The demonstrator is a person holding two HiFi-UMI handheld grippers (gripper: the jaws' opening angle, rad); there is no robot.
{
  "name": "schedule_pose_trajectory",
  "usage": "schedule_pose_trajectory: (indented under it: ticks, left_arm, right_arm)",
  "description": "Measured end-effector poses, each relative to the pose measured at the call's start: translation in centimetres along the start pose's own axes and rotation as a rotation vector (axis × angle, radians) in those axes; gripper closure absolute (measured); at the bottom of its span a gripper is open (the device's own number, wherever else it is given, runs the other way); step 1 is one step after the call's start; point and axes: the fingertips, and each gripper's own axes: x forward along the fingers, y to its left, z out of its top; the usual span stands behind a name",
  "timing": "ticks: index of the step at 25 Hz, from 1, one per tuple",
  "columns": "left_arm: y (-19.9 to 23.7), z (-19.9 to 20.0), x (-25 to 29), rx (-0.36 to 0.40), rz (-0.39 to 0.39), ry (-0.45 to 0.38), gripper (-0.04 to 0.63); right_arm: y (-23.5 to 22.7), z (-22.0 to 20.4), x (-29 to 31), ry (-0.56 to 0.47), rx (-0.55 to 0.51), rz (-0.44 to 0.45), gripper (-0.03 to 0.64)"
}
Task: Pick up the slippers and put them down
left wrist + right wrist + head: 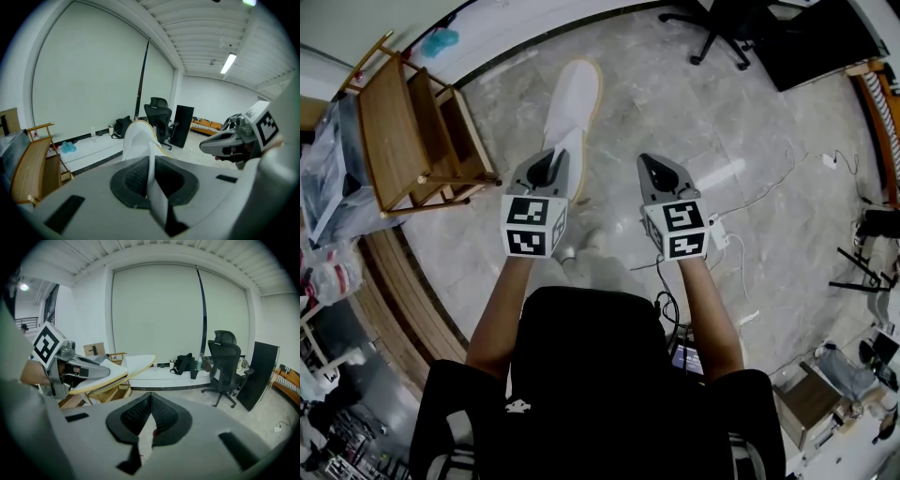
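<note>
Slipper, white fabric with a tan sole edge [572, 103]: held clear of the grey marbled floor [750, 122], just right of the light wooden slatted chair [412, 141], toe pointing away from the person. Left gripper [547, 173]: jaws clenched on the slipper's thin near end. Right gripper [662, 174]: further right of the wooden chair, apart from the slipper, jaws pressed together with nothing between. Black office chair [722, 28]: far right of the wooden chair.

White soft cloth slipper [572, 98], glossy marbled stone floor [694, 103]; smooth wooden chair [398, 141], matt grey plastic left tool [555, 161]
</note>
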Motion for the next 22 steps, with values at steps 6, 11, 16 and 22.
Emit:
schedule_pose_trajectory:
  ticks: [6,11,16,22]
  left_arm:
    - [-1.1,-2.5,2.4,0.017,-0.053,0.035,0.574]
    - [-0.5,-4.4,2.8,0.022,-0.09,0.06,0.574]
    - [0.8,-6.6,3.2,0.019,-0.098,0.076,0.574]
    - [2.2,-10.7,4.5,0.034,-0.114,0.111,0.574]
  right_arm:
    - [-0.5,-3.9,0.7,0.038,0.058,-0.035,0.632]
    - [1.0,-5.8,1.3,0.075,0.072,-0.045,0.632]
    - [1.8,-7.6,2.7,0.087,0.09,-0.052,0.632]
    - [2.6,-10.1,4.8,0.092,0.115,-0.07,0.632]
